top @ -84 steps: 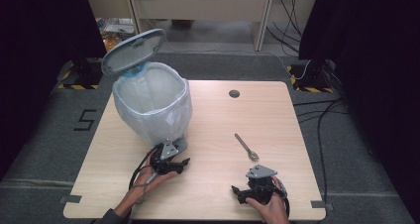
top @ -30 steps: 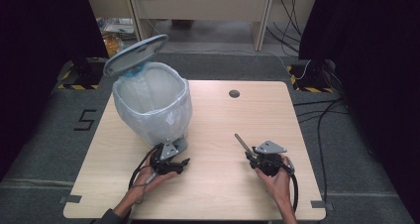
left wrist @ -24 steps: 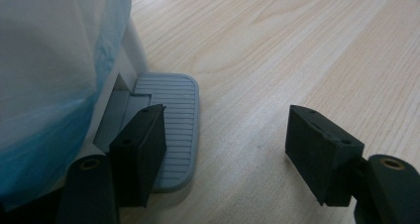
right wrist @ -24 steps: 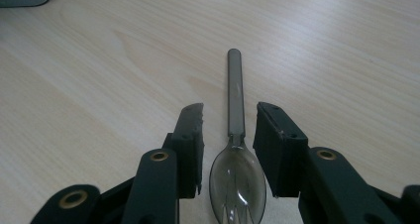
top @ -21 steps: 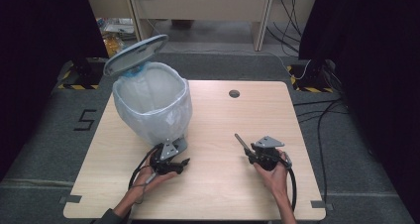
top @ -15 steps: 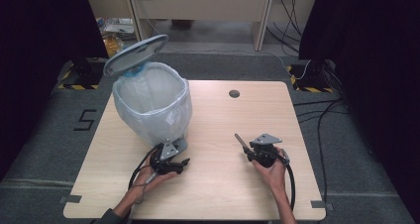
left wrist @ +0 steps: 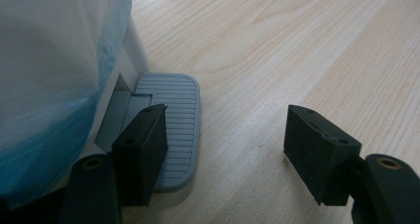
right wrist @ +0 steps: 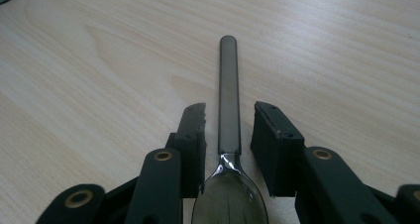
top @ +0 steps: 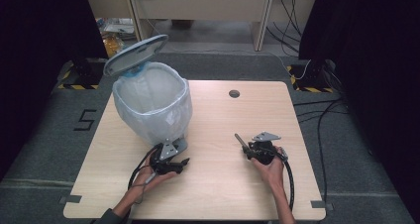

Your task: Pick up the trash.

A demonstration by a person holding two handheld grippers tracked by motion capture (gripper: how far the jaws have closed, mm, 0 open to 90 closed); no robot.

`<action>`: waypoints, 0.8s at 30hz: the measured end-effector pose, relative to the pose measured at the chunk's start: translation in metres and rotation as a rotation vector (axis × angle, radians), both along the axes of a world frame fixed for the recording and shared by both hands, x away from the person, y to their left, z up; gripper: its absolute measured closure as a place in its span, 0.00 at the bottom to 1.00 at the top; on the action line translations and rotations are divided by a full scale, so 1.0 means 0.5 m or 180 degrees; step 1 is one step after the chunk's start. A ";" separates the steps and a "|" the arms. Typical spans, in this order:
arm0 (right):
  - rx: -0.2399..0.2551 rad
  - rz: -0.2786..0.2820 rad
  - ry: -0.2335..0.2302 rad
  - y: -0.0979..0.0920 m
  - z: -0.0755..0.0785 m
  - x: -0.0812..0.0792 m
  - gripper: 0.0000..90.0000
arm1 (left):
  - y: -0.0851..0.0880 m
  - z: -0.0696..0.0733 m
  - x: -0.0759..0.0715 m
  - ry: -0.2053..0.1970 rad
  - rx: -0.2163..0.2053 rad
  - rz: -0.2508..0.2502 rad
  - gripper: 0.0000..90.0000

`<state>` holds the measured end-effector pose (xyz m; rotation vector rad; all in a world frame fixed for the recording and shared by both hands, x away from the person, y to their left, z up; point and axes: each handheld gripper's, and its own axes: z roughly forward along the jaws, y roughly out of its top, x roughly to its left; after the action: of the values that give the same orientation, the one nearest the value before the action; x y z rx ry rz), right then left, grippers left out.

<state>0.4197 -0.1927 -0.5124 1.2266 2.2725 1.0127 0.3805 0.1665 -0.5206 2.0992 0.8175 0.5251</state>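
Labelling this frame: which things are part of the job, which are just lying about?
In the job:
- spoon, between the right gripper's jaws
- bin, lid up
- pedal, under one jaw of the left gripper

Lying about:
- cables on the floor
- packets behind the bin

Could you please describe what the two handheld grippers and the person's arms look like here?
Both the left gripper and the right gripper are black, with blocky black jaws on arms with brass-coloured pivot rings. Each carries a grey three-cornered plate and trails a black cable. A dark sleeve cuff shows on the left arm.
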 end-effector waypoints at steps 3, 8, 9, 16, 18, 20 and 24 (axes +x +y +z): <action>0.0010 -0.0013 0.0014 0.000 0.000 0.000 0.75 | 0.000 0.000 0.000 0.0000 -0.0001 -0.0001 0.37; 0.0041 -0.0012 0.0001 -0.003 -0.001 0.003 0.81 | 0.001 0.000 0.000 0.0005 -0.0013 -0.0010 0.37; 0.0049 -0.0004 -0.0004 -0.004 -0.002 0.004 0.83 | 0.001 0.000 0.000 0.0011 -0.0021 -0.0016 0.37; 0.0058 0.0030 -0.0036 0.000 -0.003 0.004 0.88 | 0.003 0.001 0.001 0.0036 -0.0041 -0.0031 0.38; 0.0044 0.0032 -0.0046 0.000 -0.003 0.003 0.88 | 0.004 0.001 0.001 0.0038 -0.0044 -0.0034 0.38; 0.0019 0.0037 -0.0051 0.000 -0.002 0.002 0.88 | 0.004 0.001 0.001 0.0045 -0.0072 -0.0037 0.38; 0.0016 0.0036 -0.0070 -0.001 0.002 0.000 0.88 | 0.005 0.001 0.001 0.0052 -0.0059 -0.0048 0.38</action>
<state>0.4197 -0.1931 -0.5115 1.2002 2.2642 1.0316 0.3810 0.1689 -0.5200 2.0937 0.8125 0.4912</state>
